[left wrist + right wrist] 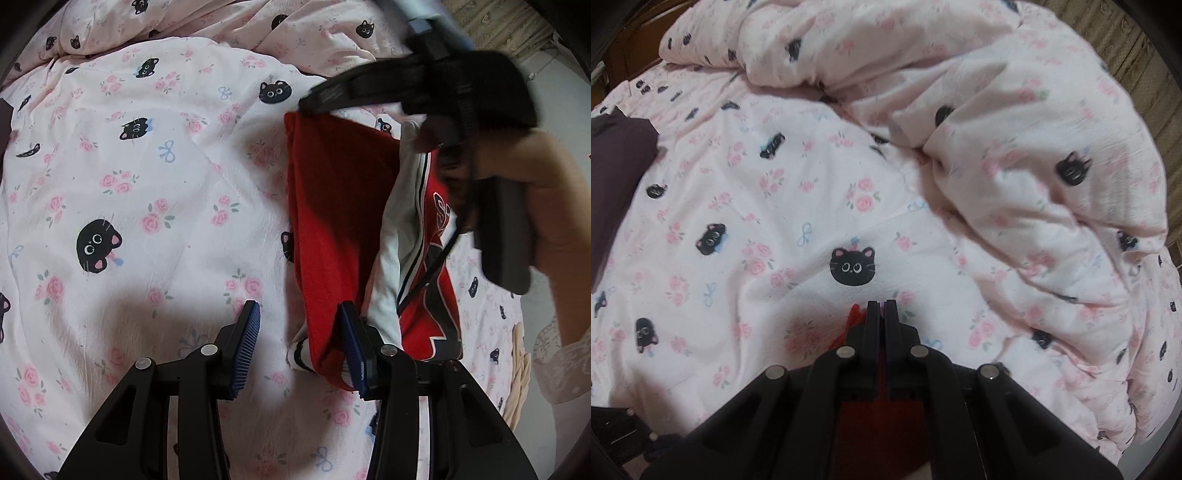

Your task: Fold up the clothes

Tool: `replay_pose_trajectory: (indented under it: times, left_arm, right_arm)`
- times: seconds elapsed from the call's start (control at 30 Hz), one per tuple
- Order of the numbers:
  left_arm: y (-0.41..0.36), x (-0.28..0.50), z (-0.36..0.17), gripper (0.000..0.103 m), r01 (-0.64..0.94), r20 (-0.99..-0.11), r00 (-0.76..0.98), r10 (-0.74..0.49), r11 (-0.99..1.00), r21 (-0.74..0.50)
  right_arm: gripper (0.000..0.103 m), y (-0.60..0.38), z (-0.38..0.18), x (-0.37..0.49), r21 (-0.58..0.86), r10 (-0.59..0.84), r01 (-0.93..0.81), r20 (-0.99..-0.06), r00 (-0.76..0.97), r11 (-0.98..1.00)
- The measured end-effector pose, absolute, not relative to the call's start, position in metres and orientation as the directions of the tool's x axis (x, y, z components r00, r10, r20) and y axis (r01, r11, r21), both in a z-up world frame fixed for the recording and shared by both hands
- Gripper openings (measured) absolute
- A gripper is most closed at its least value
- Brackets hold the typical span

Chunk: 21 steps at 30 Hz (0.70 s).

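Pinching a corner of the red garment (332,206), the right gripper (882,308) has its 2 fingers pressed together, with a scrap of red cloth showing just left of the tips in its own view. Seen from the left wrist camera, that same gripper sits at the far right and holds the garment's far corner up, so the red panel hangs and drapes down toward the near side.

Below it, the left gripper (299,347) is spread wide and grips nothing; its right blue pad (352,350) touches the garment's near edge, where a white ribbed cuff (301,356) lies on the sheet, while its left pad sits over bare bedding. White and red lettered parts of the garment bunch to the right of the red panel.

Around all this lies the pink cat-print bed sheet (798,221), with a rumpled duvet (1034,155) heaped at the far right and a dark folded cloth (617,166) at the far left.

Risk, as I judge it: only 1 corner is held, by a thin bite, so the fabric's weight could pull it free. If the left gripper closes where it is, it may catch only the sheet, or several bunched layers, and give a crooked fold.
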State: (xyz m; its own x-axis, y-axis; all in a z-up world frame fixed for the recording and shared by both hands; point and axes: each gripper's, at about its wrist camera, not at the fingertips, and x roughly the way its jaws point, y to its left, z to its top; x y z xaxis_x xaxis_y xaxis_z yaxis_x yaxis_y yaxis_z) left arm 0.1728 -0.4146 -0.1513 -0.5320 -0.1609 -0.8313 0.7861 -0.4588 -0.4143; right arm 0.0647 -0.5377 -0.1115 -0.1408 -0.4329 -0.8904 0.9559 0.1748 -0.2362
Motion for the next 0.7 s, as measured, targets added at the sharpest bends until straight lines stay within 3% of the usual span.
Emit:
replay_pose_trajectory:
  times: [0.2, 0.23, 0.3, 0.33, 0.37, 0.47, 0.6, 0.7]
  left_arm:
    - [-0.418, 0.173, -0.153, 0.046, 0.790, -0.836, -0.522, -0.165, -0.464, -0.401]
    - [-0.419, 0.175, -0.152, 0.046, 0.791, -0.836, -0.523, -0.168, -0.459, -0.404]
    - [-0.421, 0.178, -0.147, 0.046, 0.794, -0.828, -0.532, -0.176, -0.444, -0.415]
    - [-0.422, 0.182, -0.143, 0.046, 0.790, -0.813, -0.552, -0.187, -0.430, -0.437]
    - [-0.424, 0.186, -0.139, 0.047, 0.785, -0.797, -0.570, -0.198, -0.416, -0.459]
    - [-0.428, 0.198, -0.128, 0.058, 0.768, -0.750, -0.619, -0.232, -0.375, -0.519]
    - [-0.434, 0.205, -0.132, 0.058, 0.774, -0.756, -0.617, -0.218, -0.346, -0.531]
    - [-0.436, 0.200, -0.136, 0.058, 0.764, -0.757, -0.621, -0.204, -0.373, -0.526]
  right_arm:
    - [0.004, -0.547, -0.123, 0.057, -0.196, -0.434, 0.972, -0.893, -0.121, 0.133]
    - [0.009, -0.545, -0.117, 0.054, -0.177, -0.447, 0.976, -0.888, -0.104, 0.124]
    - [0.034, -0.535, -0.098, 0.047, -0.161, -0.505, 0.982, -0.858, -0.091, 0.096]
    - [0.054, -0.530, -0.088, 0.043, -0.152, -0.533, 0.985, -0.841, -0.086, 0.082]
    - [0.061, -0.523, -0.078, 0.041, -0.149, -0.563, 0.986, -0.822, -0.082, 0.074]
    - [0.064, -0.497, -0.051, 0.031, -0.116, -0.605, 0.992, -0.794, -0.057, 0.058]
    - [0.065, -0.456, -0.025, 0.012, -0.055, -0.639, 0.998, -0.769, -0.023, 0.030]
    - [0.072, -0.415, -0.017, -0.007, 0.034, -0.650, 0.999, -0.760, 0.023, -0.005]
